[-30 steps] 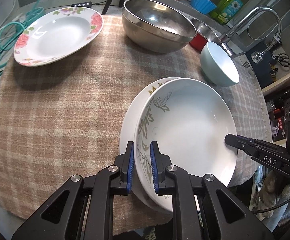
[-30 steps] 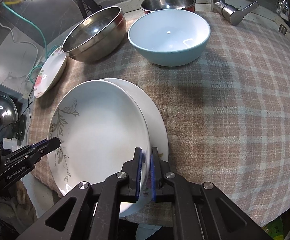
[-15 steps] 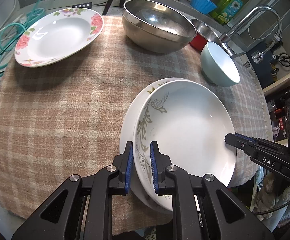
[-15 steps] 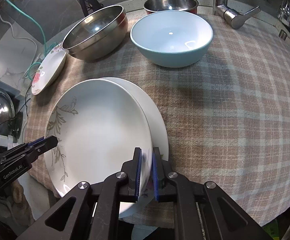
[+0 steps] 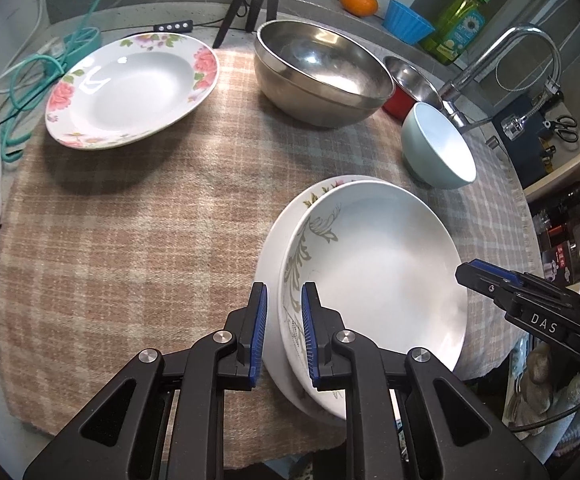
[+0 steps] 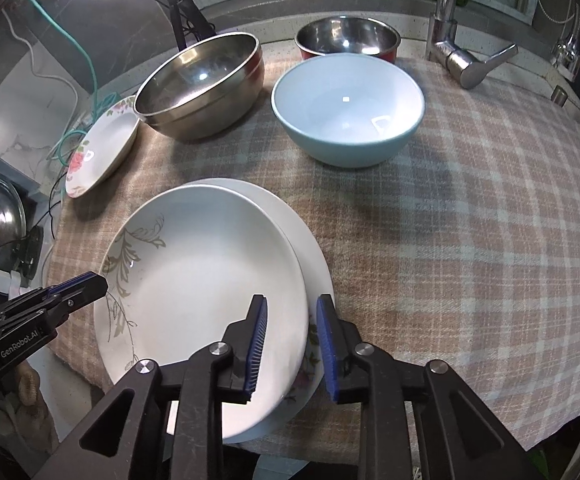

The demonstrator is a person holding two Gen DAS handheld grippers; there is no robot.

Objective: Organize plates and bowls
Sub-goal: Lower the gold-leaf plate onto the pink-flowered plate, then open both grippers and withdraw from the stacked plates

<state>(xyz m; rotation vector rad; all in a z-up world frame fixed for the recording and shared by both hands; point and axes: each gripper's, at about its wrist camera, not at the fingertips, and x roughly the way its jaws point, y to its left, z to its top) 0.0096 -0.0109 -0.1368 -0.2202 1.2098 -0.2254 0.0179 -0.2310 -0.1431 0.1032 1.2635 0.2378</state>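
Right tool (image 6: 291,344) open astride stacked plates (image 6: 210,292), plaid cloth (image 6: 469,240), sink faucet (image 6: 449,40)

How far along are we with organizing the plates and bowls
Done: the vine-pattern plate sits on the white plate beneath it. In hand: nothing gripped; the left gripper and right gripper both straddle the stack's rims with jaws open. Left: the rose plate lies apart, and the steel bowl, blue bowl and red-sided bowl stand unnested.
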